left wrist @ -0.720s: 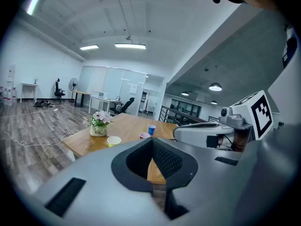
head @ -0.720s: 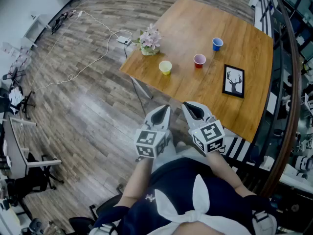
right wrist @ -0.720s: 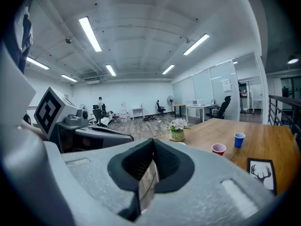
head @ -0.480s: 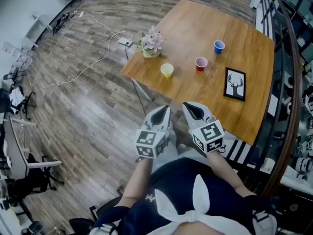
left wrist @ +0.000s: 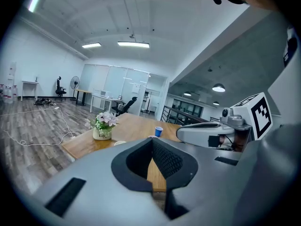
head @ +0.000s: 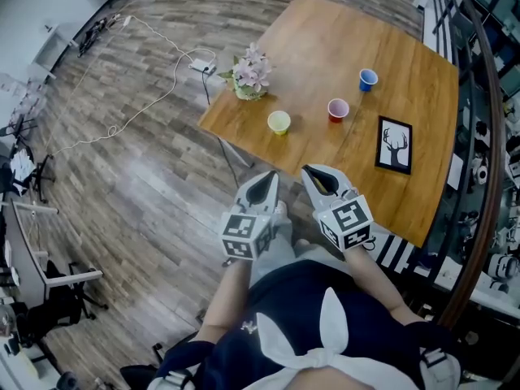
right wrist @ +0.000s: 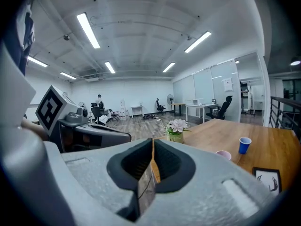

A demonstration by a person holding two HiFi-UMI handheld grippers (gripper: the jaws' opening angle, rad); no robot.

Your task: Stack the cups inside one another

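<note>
Near the body, the left claw (head: 261,188) and right claw (head: 322,182) are clenched on nothing, likely waiting before the reach. Further out on the surface (head: 325,39), the yellow cup (head: 279,122), red cup (head: 337,110) and blue cup (head: 368,79) stand apart, seemingly upright, none nested yet.

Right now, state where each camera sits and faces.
Head view: on the person's head, looking steeply down at the wooden table; left tongs, right tongs, torso show.
Left gripper view: on the left tongs, facing the table along shut jaws; right tongs beside.
Right gripper view: on the right tongs, facing the table; left tongs beside.
Shared: all show the blue cup.
</note>
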